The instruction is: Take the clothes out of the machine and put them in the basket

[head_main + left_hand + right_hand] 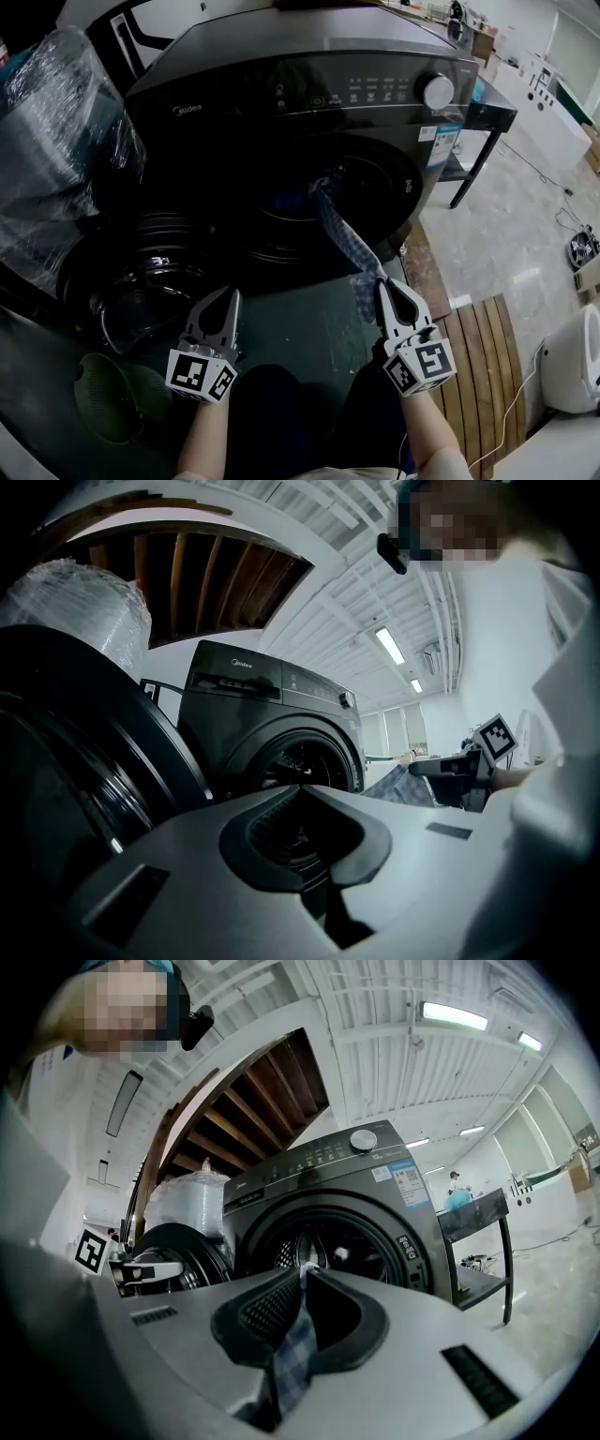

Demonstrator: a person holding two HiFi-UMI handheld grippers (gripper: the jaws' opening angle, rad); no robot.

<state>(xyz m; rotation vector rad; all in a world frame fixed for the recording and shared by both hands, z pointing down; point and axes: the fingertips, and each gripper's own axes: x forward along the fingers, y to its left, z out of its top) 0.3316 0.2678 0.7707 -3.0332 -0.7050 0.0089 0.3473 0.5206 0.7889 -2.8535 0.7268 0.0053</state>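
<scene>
The right gripper [303, 1271] has its jaws pinched almost fully together on a blue checked cloth [289, 1358]. The fabric is squeezed flat between the pads, and a loose tail hangs out behind the grip, toward the person. Ahead of the jaws the cloth runs as a narrow twisted band straight into the drum opening [302, 192] of the washing machine [281, 75], so its far end isn't out of the drum yet. The left gripper [300, 787] has its jaws closed too, but on nothing. It hangs in front of the open door [141, 281], with the cloth well off to its right.

Handling-wise, it looks like thin woven shirt-type fabric: soft, light, zero stiffness. It'll drape and trail anywhere it isn't held. It's not fragile and probably not slippery, but with only one end pinched, the rest drags over the edge of the drum opening and could snag there. A bunched fold is likely a better hold than a single edge. The empty left jaws could take the middle of the band, between the right jaws and the drum.
</scene>
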